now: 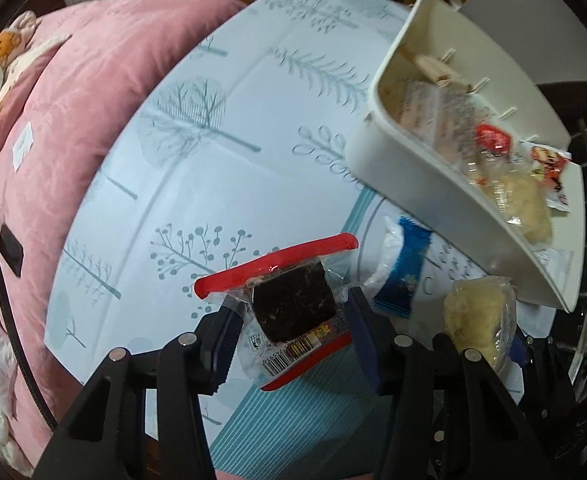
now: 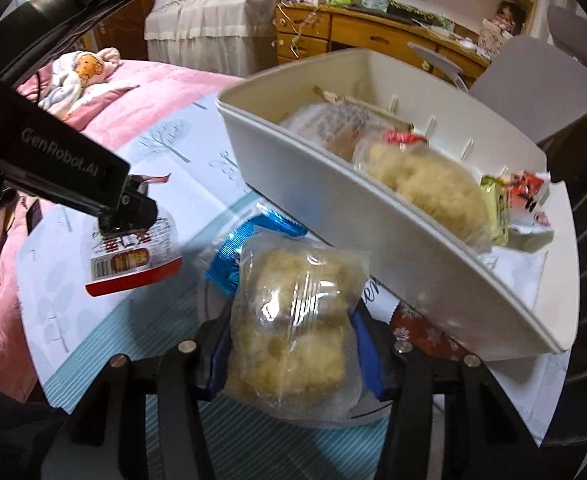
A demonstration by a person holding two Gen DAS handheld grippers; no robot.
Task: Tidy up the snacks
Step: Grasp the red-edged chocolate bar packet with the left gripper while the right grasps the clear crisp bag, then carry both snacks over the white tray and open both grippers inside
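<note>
Left gripper (image 1: 289, 320) and right gripper (image 2: 293, 344), fingers clamped, both angled steeply downward.

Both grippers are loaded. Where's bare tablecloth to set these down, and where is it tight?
Free: the tree-print tablecloth between the pink quilt and the white bin. Crowded: beside the bin's near wall, where the blue wrapper lies. Inside the bin, snacks fill the middle.

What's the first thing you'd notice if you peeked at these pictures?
Two snacks held up at once: the left gripper pinches a dark brown cake in a red-edged wrapper, and the right gripper pinches a pale yellow puffy snack in a clear bag. Right behind them, a long white bin on the tree-patterned tablecloth already holds more snacks. A blue wrapper lies beside the bin.
</note>
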